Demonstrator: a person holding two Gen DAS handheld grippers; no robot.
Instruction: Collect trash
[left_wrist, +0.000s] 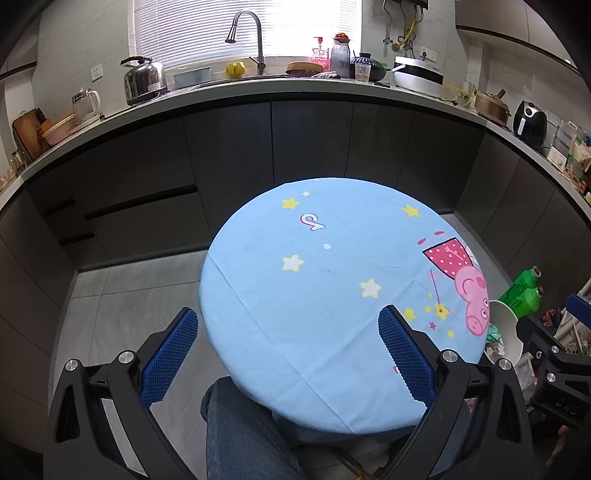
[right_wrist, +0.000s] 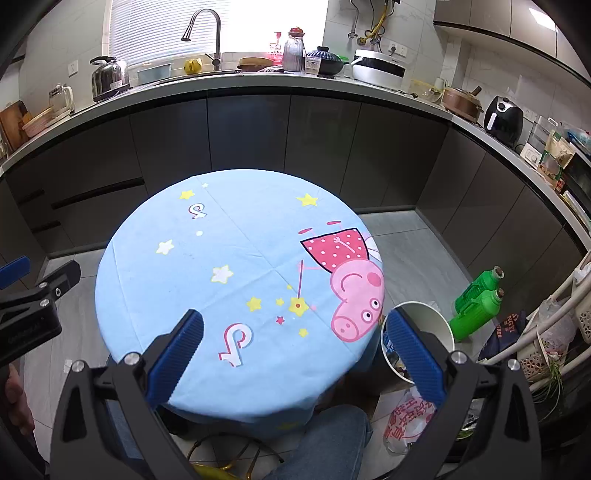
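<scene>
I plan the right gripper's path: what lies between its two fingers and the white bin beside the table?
Almost nothing: in the right wrist view the right gripper is open, and its right finger overlaps the white bin rim. Only the blue tablecloth edge lies between.

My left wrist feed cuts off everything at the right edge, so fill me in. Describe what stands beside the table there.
Observer: A white round paper bucket stands on the floor beside the blue-clothed round table, open, scraps inside.
Operator: Report what lies near it.
Observer: A crumpled clear plastic bag with red print lies on the floor, nearer the person.
Operator: Give the right gripper's state.
Observer: The right gripper is open and empty over the table's near edge.
</scene>
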